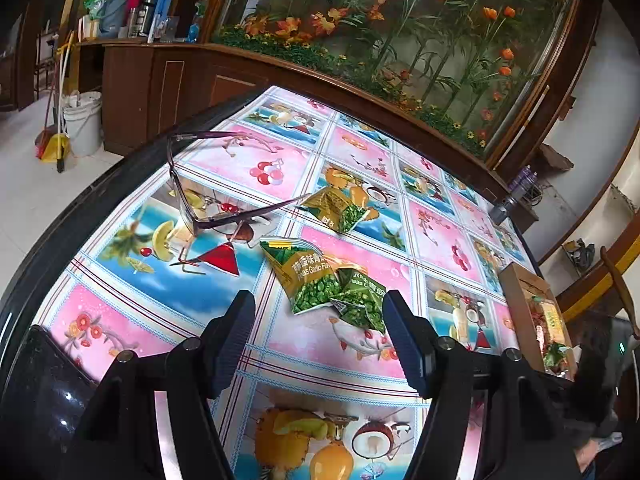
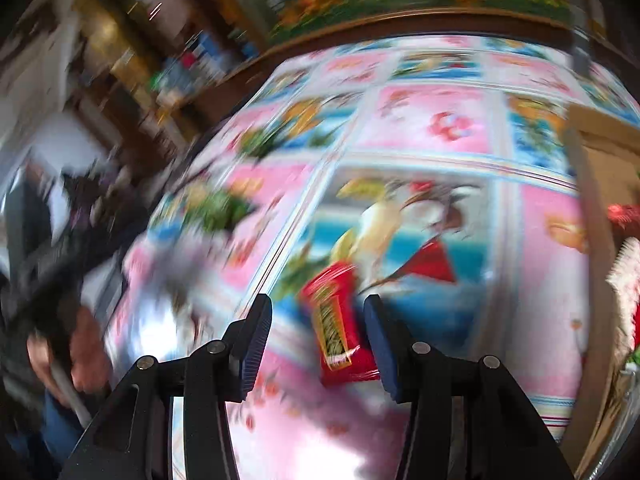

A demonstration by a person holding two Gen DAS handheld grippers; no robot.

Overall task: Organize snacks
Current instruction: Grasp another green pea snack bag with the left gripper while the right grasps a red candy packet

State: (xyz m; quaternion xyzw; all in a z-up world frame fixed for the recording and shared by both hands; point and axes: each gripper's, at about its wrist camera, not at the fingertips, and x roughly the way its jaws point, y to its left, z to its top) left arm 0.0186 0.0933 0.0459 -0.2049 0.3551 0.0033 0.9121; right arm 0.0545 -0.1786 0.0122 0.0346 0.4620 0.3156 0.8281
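In the left wrist view, two green pea snack packets [image 1: 316,280] lie overlapping on the fruit-print tablecloth [image 1: 140,276], just beyond my open, empty left gripper [image 1: 320,340]. A third green packet [image 1: 340,208] lies farther back. In the blurred right wrist view, a red snack packet [image 2: 340,328] lies on the cloth between the fingers of my open right gripper [image 2: 318,344], nearer the right finger. A cardboard box [image 1: 520,304] with snacks in it stands at the table's right; it also shows in the right wrist view [image 2: 600,168].
Purple-framed glasses [image 1: 200,196] lie on the cloth left of the packets. A wooden cabinet with artificial flowers [image 1: 360,40] runs behind the table. A grey bottle [image 1: 504,208] stands at the far right table edge. A white bucket [image 1: 82,120] and brooms stand on the floor at left.
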